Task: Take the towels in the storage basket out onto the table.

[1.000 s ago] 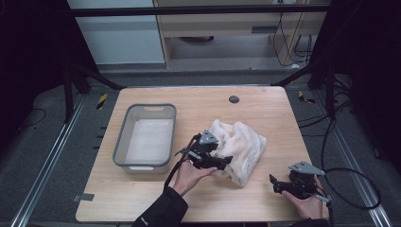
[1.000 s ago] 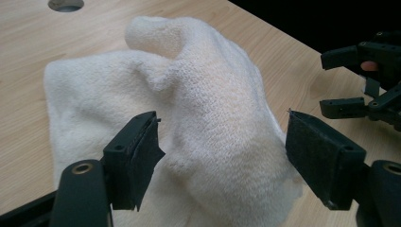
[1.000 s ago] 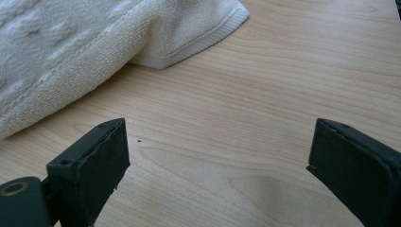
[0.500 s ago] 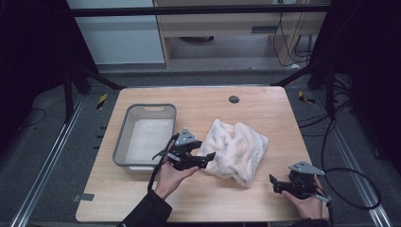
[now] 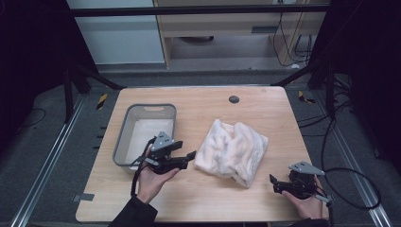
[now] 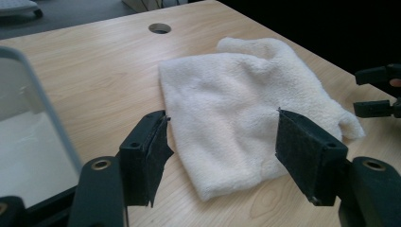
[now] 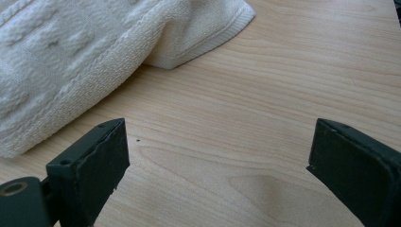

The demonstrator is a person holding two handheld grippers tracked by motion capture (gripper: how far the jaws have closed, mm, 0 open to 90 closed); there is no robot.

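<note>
Grey bin [image 6: 42, 113]: cut by the left edge of the left gripper view; far wall and base out of frame.
White towel [image 7: 71, 52]: cut by the top and left edges of the right gripper view; underside hidden.
Right hand [image 5: 306, 204]: cropped by the high view's bottom edge.

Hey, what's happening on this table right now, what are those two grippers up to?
A person holds a gripper in each hand at a wooden table. A crumpled white towel lies in the middle, touched by neither. The left gripper sits open between the towel and a grey bin, jaws pointed at the towel. The right gripper rests open near the table's front right corner, just short of the towel's edge.
</note>
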